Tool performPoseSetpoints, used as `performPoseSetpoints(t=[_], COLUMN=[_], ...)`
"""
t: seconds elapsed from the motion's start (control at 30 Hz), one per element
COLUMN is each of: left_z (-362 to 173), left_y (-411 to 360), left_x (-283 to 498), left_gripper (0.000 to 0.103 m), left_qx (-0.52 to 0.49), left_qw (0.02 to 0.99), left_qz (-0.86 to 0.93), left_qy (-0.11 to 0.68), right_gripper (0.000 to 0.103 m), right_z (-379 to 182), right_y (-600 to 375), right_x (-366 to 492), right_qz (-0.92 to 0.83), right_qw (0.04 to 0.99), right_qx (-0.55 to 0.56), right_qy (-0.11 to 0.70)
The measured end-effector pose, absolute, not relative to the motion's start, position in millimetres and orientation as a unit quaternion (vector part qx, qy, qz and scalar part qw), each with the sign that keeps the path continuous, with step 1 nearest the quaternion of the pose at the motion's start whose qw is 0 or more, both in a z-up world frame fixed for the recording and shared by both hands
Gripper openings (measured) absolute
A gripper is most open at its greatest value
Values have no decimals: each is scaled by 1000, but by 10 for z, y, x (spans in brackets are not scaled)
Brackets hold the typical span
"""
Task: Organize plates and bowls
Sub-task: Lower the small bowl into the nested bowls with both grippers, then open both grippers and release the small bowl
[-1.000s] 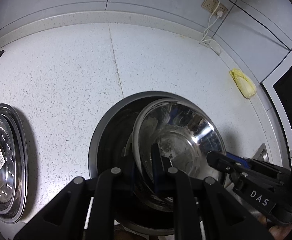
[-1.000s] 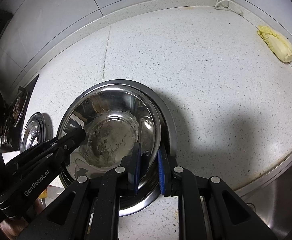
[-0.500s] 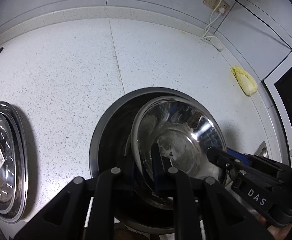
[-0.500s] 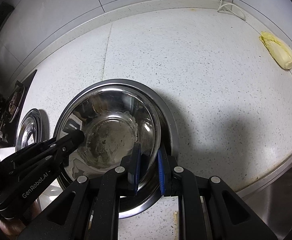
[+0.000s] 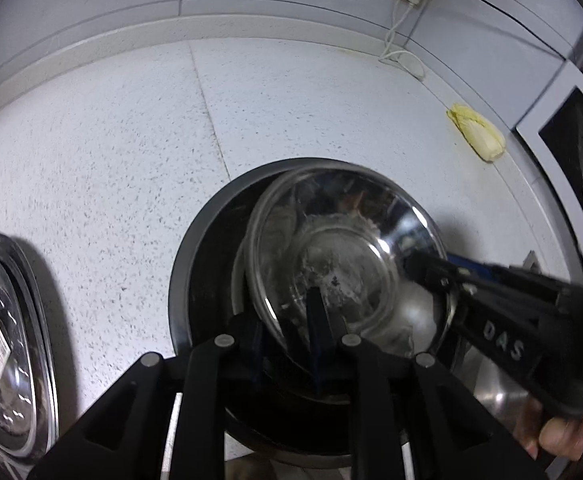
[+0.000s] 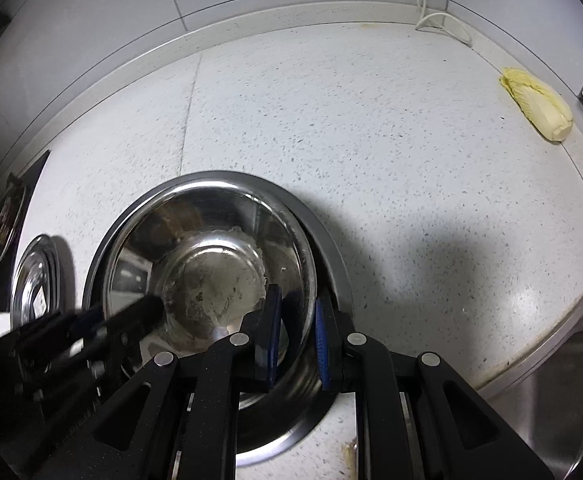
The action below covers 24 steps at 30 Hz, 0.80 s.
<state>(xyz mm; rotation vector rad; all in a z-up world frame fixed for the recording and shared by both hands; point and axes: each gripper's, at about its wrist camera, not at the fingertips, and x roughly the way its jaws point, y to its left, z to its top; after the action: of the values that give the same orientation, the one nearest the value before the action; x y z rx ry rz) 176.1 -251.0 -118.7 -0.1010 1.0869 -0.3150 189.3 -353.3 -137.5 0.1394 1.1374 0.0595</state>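
Note:
A shiny steel bowl (image 5: pixel 343 256) with dried residue sits tilted inside a larger dark steel basin (image 5: pixel 207 264) on the speckled white counter. My left gripper (image 5: pixel 291 320) is shut on the bowl's near rim. My right gripper (image 6: pixel 297 336) is shut on the bowl's opposite rim (image 6: pixel 307 280); the bowl (image 6: pixel 211 276) and basin rim (image 6: pixel 331 252) also show in the right wrist view. Each gripper shows in the other's view, the right one (image 5: pixel 491 304) and the left one (image 6: pixel 91 332). A steel plate (image 5: pixel 7 344) with a label lies to the left.
A yellow cabbage (image 5: pixel 477 136) lies at the counter's back right, also in the right wrist view (image 6: pixel 539 108). A wall socket with a white cable (image 5: pixel 401 32) is behind. A steel sink edge (image 6: pixel 563 360) is at the right. A stove (image 6: pixel 7 216) is far left.
Both grippers, holding the bowl, have risen slightly and the bowl has tilted more inside the basin; the views have shifted a little towards the back wall.

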Motion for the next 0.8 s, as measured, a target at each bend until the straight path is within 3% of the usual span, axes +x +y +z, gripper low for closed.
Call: performPoseSetpoints(t=[0.1, 0.2, 0.33, 0.57, 0.8], left_z=[-1141, -1040, -842, -603, -1001], left_y=[-2521, -2517, -2391, -2127, -1862], left_x=[1756, 1769, 1742, 1784, 1977], left_gripper=[22, 32, 36, 41, 41], left_qx=[-40, -40, -56, -86, -140], left_qw=[852, 862, 879, 883, 839], left_qz=[-143, -146, -135, -120, -99], left_qy=[502, 484, 453, 446, 516], right_gripper=[14, 16, 38, 44, 44], right_z=[-1330, -1222, -1015, -742, -1129], right_y=[-3486, -3476, -3522, -3729, -4095], right_x=[1954, 1960, 1905, 1785, 1952], right_qz=[13, 5, -3, 20, 20], right_qw=[846, 855, 872, 887, 851], right_qx=[63, 55, 45, 30, 9], right_qy=[530, 516, 487, 460, 525])
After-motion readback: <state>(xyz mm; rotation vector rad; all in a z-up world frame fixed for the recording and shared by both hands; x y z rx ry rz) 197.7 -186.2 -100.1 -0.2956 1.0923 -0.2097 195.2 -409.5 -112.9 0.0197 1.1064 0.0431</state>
